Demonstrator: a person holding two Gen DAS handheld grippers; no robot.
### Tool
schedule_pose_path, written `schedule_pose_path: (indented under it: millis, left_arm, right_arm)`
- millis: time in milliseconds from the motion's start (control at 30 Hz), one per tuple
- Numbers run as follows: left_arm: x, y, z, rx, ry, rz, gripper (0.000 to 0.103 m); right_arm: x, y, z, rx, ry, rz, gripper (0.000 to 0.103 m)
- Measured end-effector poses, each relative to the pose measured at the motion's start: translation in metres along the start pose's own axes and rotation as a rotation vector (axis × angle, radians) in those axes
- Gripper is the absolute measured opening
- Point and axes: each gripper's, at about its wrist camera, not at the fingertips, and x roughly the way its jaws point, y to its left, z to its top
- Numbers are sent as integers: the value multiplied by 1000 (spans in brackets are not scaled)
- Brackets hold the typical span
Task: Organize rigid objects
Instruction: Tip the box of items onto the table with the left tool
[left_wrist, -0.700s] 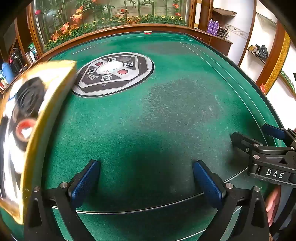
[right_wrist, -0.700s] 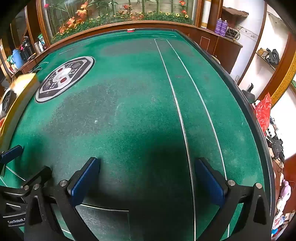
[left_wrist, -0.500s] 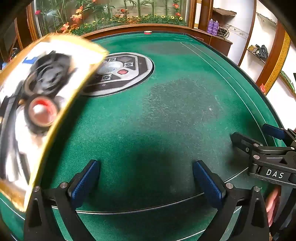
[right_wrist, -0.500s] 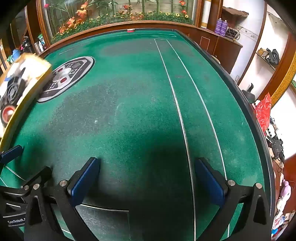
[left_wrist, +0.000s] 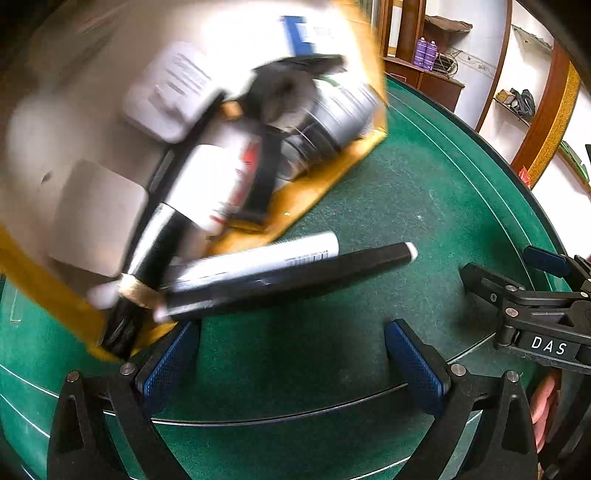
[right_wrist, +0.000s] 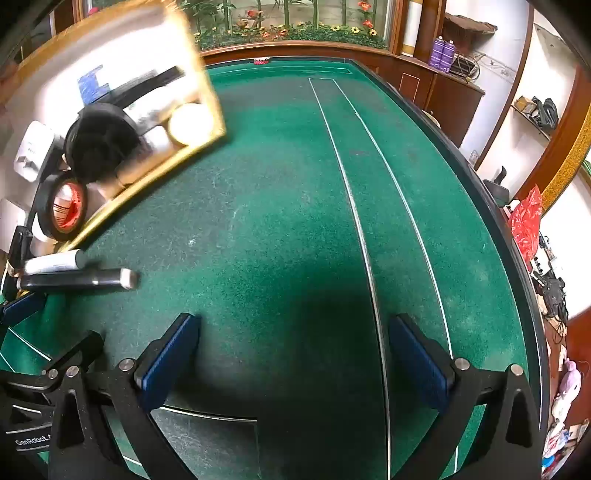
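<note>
A gold-rimmed tray (left_wrist: 306, 192) (right_wrist: 155, 162) hangs tilted over the green table, blurred by motion, and objects slide out of it. A black marker (left_wrist: 295, 277) (right_wrist: 74, 279) and a white marker (left_wrist: 258, 260) (right_wrist: 51, 263) lie at its lower edge on the felt. A black tape roll with a red core (right_wrist: 61, 210), a silver can (left_wrist: 332, 114) and white boxes are still in the tray. My left gripper (left_wrist: 291, 362) is open just below the markers, nothing between its pads. My right gripper (right_wrist: 291, 362) is open over bare felt, to the right of the spill.
The green felt table (right_wrist: 280, 206) has white lines running away on the right and a wooden rim with flowers (right_wrist: 295, 29) at the far end. Shelves and a red bag (right_wrist: 526, 218) stand beyond the right edge. The right gripper's body (left_wrist: 535, 314) shows at the left wrist view's right side.
The tray has swung in from the left, tipped over the table, and now fills the left view. The two markers have dropped onto the felt. Both grippers have stayed still and open.
</note>
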Motion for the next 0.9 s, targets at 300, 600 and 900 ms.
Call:
schedule_pose_path:
  millis: [300, 600, 900]
  left_arm:
    - [1, 0, -2, -4, 0, 0, 103]
    - [1, 3, -5, -4, -1, -4, 103]
    - [1, 5, -3, -3, -1, -5, 103]
  right_arm:
    - [0, 1, 1, 0, 1, -1, 103]
    - [1, 1, 1, -1, 0, 0, 103]
    - [0, 3, 1, 0, 0, -1, 103]
